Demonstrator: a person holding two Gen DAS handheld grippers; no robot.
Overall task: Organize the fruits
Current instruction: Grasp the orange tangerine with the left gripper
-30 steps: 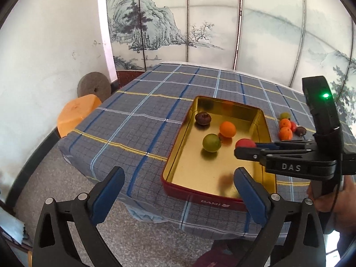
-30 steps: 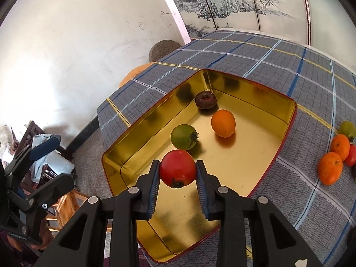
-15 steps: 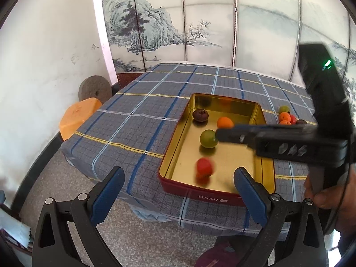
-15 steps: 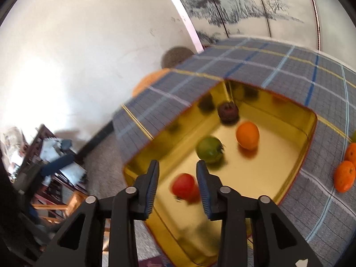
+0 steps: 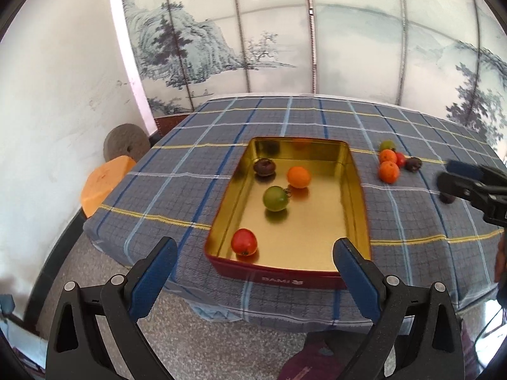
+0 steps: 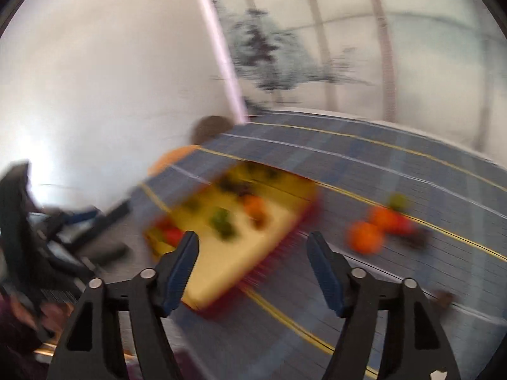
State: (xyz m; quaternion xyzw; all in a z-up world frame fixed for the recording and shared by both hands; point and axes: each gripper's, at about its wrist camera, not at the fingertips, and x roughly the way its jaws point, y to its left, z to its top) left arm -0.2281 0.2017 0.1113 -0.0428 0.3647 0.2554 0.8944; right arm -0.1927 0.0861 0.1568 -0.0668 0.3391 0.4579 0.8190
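Your right tool [image 6: 252,264] is empty, its jaws opening with nothing between the blue pads, and the right wrist view is smeared with blur. Your left tool [image 5: 253,272] hangs wide and empty off the near edge of the desk [image 5: 190,171], pointed down at the gold tin [image 5: 356,190].

Four fruits already lie in the tin: a red tomato [image 5: 243,242] in the near left corner, a green tomato [image 5: 275,198] mid-floor, an orange [image 5: 298,177] beyond it at 1 o'clock, and a dark fruit [image 5: 265,167] near the far left wall. None touches another.

What remains is the cluster on the checked cloth, well outside the tin at its 2 o'clock: two oranges [image 5: 389,171], a red fruit [image 5: 400,159] wedged behind them, a green one [image 5: 387,145] at the far end, and a dark fruit [image 5: 413,164] on the right flank. They sit touching or nearly so.

The relation that matters: from your right tool the cluster lies at about 1 o'clock, just past the tin's right wall, with the nearest orange [image 6: 365,237] foremost. In the left wrist view, your right tool [image 5: 456,177] shows at the right edge, close beside that group, while your left tool is across the tin from it. My judgement is that the right hand is the nearer one, and the front orange is the cleanest pick, since round fruit has no long axis to line up with and its neighbours crowd only its far side.
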